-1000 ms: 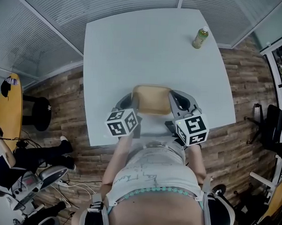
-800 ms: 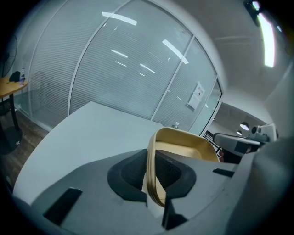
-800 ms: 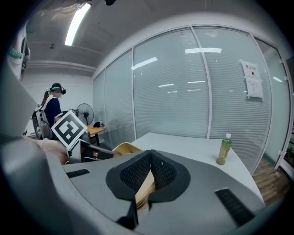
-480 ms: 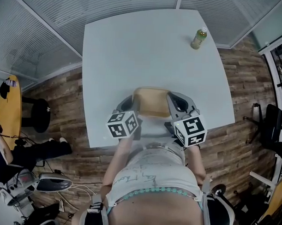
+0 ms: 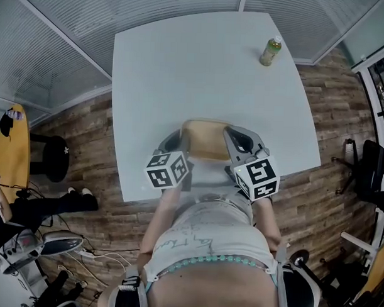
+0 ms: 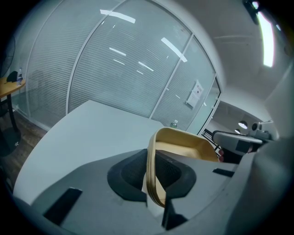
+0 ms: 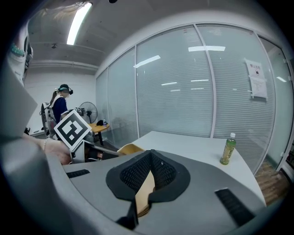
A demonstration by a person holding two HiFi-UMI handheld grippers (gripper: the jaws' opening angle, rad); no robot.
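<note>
Tray: tan, shallow, gripped at both ends over the near edge of the table.
Left gripper is clamped on the tray's left rim and right gripper on its right rim. The tray lies between them, long axis left to right. Lifted or resting: cannot tell. Green bottle stands well apart at the far right corner.

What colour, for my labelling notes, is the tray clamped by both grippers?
The tray is tan, a pale yellow-brown; the left gripper view shows it best.
</note>
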